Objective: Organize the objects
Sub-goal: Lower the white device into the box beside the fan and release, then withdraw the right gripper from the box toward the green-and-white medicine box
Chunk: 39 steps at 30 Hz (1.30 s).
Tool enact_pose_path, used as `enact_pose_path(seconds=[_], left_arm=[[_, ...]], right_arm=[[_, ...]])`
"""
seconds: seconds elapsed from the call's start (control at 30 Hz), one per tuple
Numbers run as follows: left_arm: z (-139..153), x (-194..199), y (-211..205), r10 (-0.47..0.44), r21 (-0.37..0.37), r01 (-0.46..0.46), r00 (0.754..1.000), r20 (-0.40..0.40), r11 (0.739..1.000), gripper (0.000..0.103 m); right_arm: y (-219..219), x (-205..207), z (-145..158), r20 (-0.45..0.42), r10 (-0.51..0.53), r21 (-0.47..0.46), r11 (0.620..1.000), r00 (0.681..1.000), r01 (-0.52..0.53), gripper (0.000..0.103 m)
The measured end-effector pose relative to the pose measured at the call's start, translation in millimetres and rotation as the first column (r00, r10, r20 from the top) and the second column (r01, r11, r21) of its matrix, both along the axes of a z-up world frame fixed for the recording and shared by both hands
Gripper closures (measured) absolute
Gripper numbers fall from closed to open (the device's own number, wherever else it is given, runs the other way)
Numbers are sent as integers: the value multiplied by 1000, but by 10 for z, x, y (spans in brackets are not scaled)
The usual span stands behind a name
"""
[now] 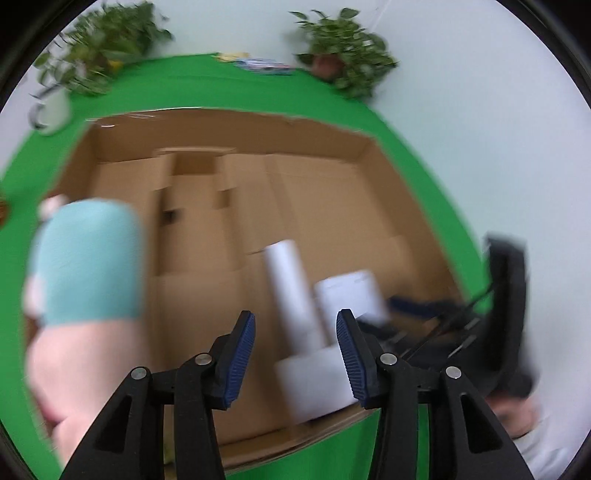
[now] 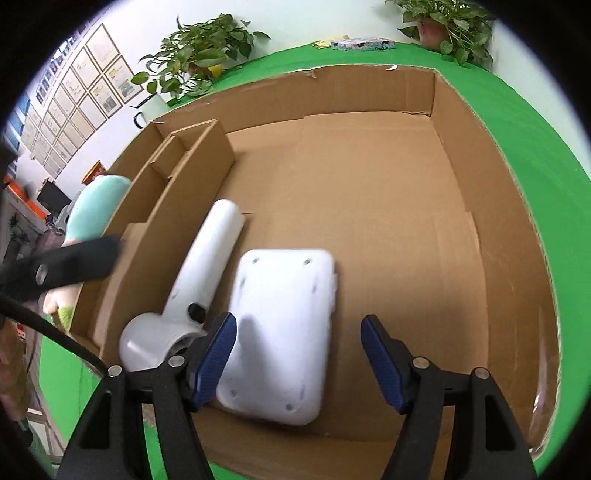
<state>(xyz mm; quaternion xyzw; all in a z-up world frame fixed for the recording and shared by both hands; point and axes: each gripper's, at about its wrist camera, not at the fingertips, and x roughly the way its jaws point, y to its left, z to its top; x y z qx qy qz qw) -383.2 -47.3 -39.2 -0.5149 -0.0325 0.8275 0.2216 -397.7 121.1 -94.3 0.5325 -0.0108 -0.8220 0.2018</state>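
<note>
A shallow cardboard box (image 2: 458, 177) lies on the green table, with narrow divided compartments (image 2: 173, 155) along its left side. On its floor lie a white handled device (image 2: 199, 269) and, beside it, a flat white rounded device (image 2: 280, 332). My right gripper (image 2: 299, 343) hangs open over the flat device, its right pad well clear of it. My left gripper (image 1: 295, 328) is open with nothing between its pads, and the same white devices (image 1: 291, 295) lie beyond it. A teal and pink plush toy (image 1: 88, 266) is at the box's left edge (image 2: 96, 206); I cannot tell whether it rests inside.
Two potted plants (image 2: 199, 55) (image 2: 450, 26) and a white mug (image 1: 51, 110) stand at the table's back. Flat packets (image 2: 362, 44) lie at the far edge. The box's right half (image 2: 369, 206) is bare cardboard. Framed pictures (image 2: 74, 96) hang on the left wall.
</note>
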Motion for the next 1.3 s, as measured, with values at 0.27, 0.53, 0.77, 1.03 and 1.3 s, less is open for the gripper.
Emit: enact_pose_path(seconds=[0.27,0.53,0.77,1.03,1.3], left_arm=[[-183,314,-178,51,13,-52,998,42,999,59],[-249,465,-153,116,49,-120,991,70,992,59],[-262,349,-49,125,-2,-125,990,72,992,59],[72,647,-57,162,-97,-175,978,-135,980,54],[864,1662,-94,216,-101,-318,814,-540,943,1]], right_arm=[[2,-4,-28,76,-9,-51,999,997,13,57],[-21,12,-73,144,-28,-104,994,989,43,58],[-72,24,-64,123,-35,-86,995,992,46,55],[55,489,344,-230,-100,30,994,968,109,20],[81,1441,981,-560,-53,94,987,827,127,13]])
